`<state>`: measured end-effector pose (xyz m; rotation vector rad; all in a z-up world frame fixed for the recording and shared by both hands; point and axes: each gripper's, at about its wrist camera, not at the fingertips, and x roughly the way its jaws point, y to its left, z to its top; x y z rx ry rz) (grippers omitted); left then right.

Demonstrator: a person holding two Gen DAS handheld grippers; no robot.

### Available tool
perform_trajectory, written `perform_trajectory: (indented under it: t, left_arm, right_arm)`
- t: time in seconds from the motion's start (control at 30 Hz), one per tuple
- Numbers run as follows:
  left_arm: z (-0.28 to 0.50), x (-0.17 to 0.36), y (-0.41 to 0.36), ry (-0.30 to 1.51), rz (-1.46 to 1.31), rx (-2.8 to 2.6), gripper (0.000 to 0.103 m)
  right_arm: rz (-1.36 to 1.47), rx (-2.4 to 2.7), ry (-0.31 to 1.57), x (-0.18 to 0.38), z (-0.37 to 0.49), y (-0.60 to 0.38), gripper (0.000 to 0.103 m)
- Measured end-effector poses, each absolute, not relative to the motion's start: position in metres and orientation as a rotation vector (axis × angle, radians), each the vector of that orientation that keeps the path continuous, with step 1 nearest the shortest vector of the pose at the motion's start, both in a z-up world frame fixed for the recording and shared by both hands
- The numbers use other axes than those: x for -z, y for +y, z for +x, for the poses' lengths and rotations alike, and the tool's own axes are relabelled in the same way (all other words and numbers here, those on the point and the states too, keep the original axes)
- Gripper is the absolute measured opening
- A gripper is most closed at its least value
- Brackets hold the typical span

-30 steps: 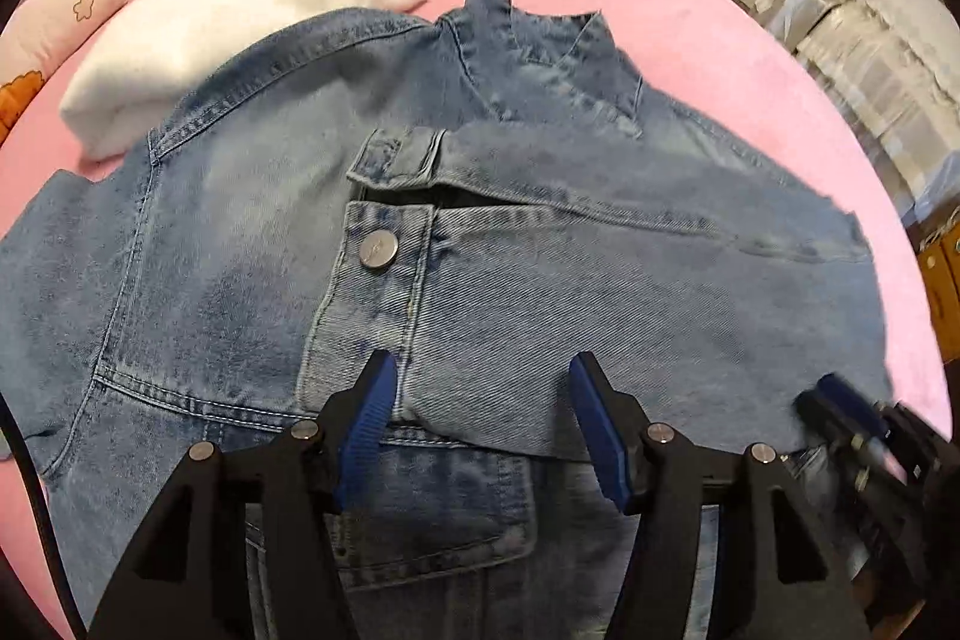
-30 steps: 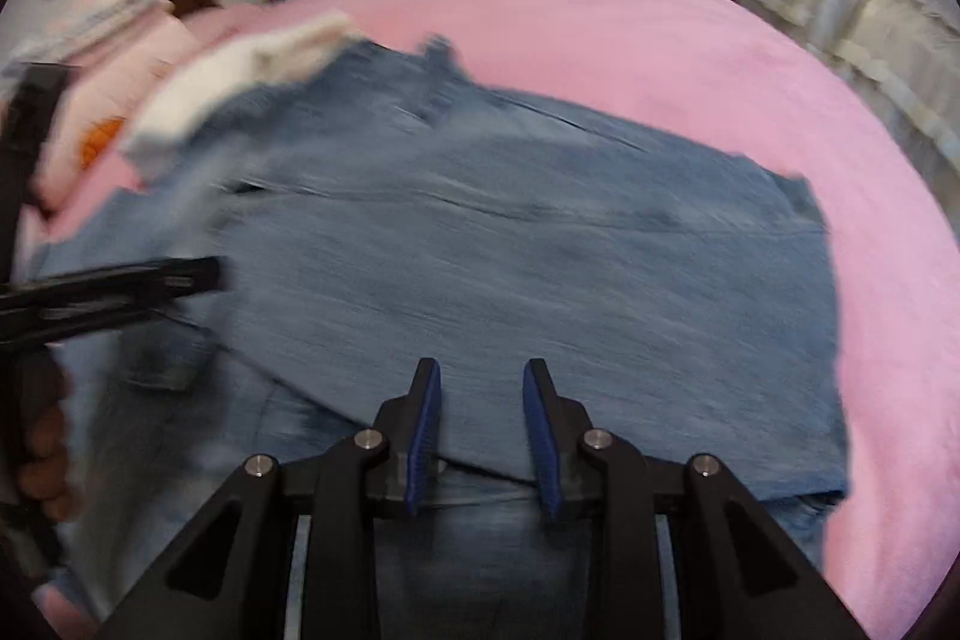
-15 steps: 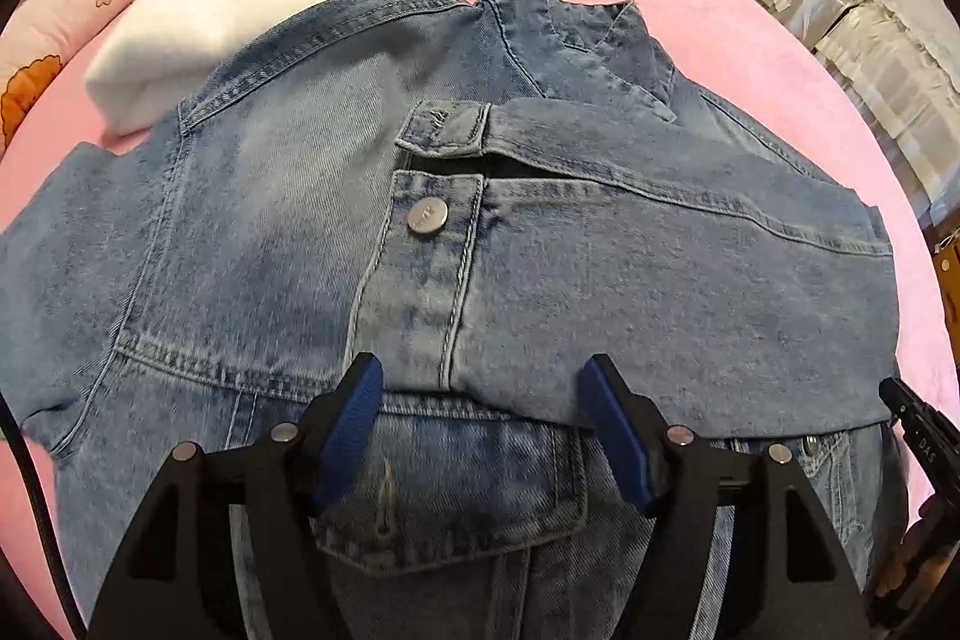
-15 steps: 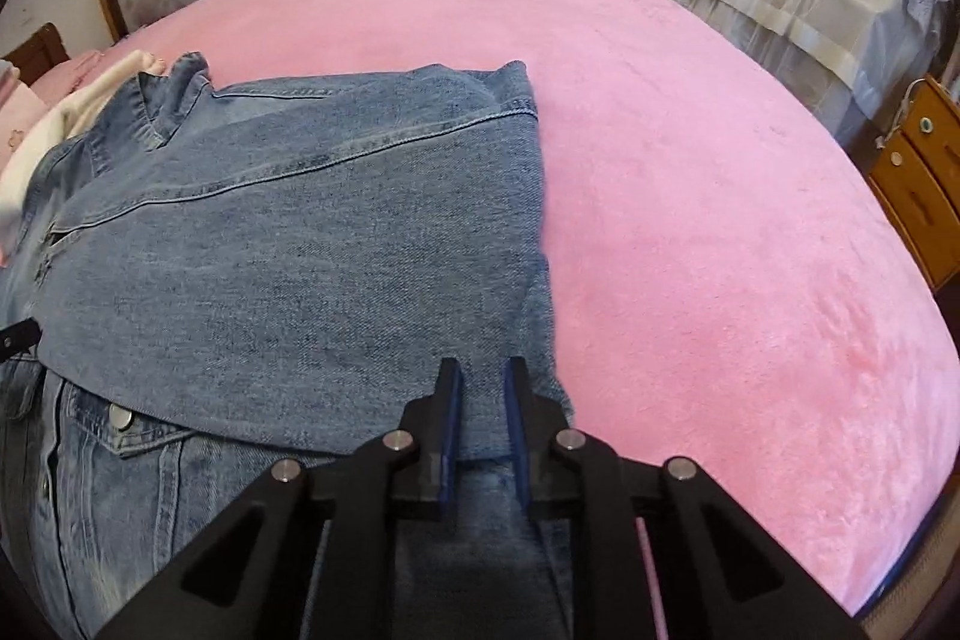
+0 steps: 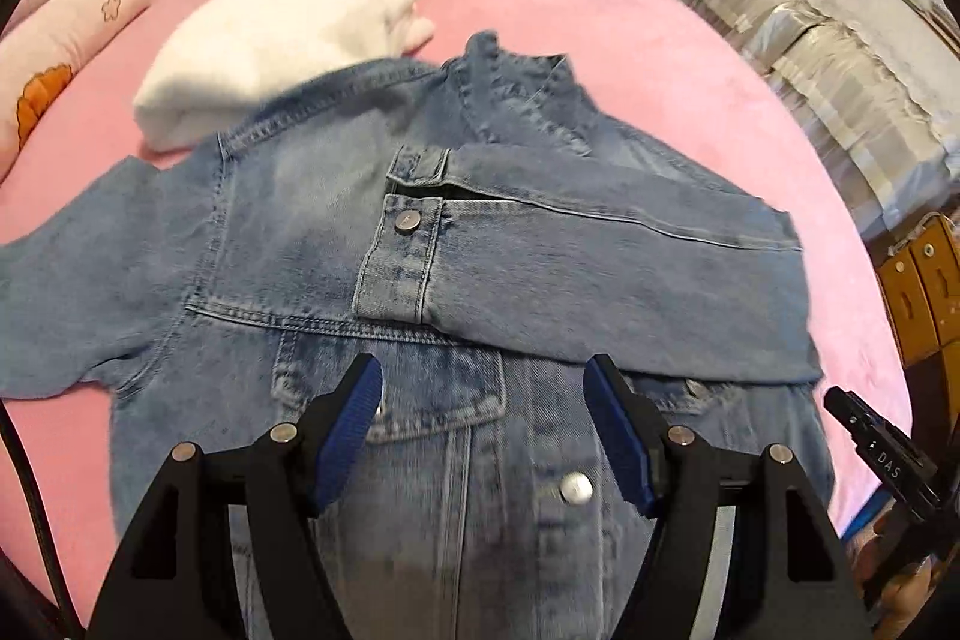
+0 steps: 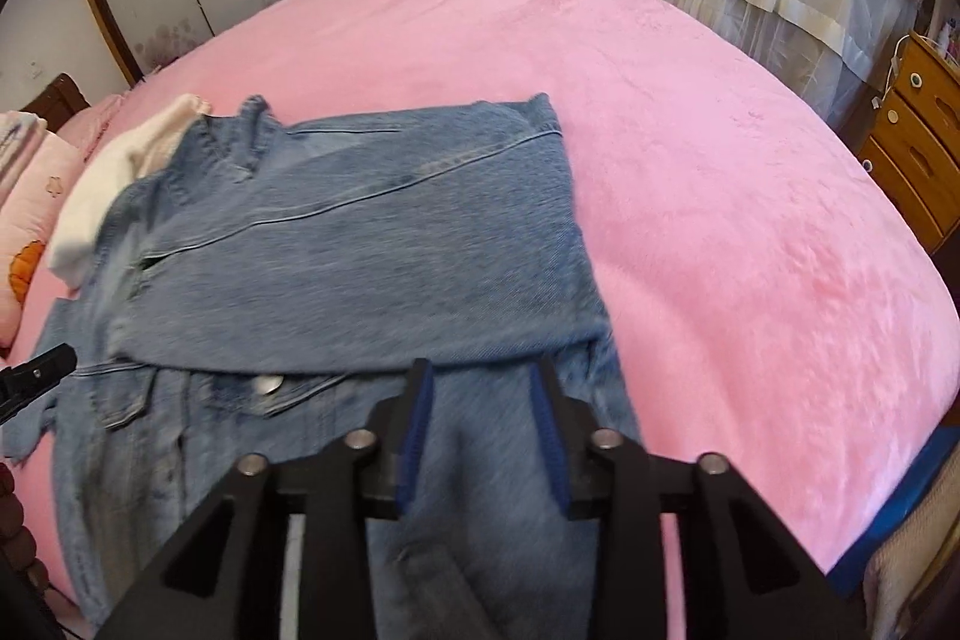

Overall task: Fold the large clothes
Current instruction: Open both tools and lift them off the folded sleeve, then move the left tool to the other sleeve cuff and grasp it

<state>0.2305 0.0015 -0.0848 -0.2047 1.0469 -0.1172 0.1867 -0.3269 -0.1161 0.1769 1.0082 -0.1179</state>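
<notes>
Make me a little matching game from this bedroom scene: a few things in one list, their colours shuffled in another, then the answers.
Things:
1. jacket
2. bedspread
3. folded towel
4. left hand-held gripper pads

Colours:
A. white
B. dark blue
C. faded denim blue
D. pink

Pairs: 1-C, 2-D, 3-A, 4-B
</notes>
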Motion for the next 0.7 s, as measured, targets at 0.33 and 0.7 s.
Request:
perform_trajectory:
  t: [0.33, 0.7]
  left_arm:
    - [0.170, 0.031, 0.015, 0.982, -0.170, 0.164, 0.072]
    - [0.120, -0.014, 0.084, 0.917, -0.179, 0.147, 0.074]
  right_arm:
    - [0.134, 0.033, 0.975, 0.079, 0.139, -0.270, 0.037]
    - [0.055, -0.108, 0.926, 0.046, 0.107, -0.178, 0.037]
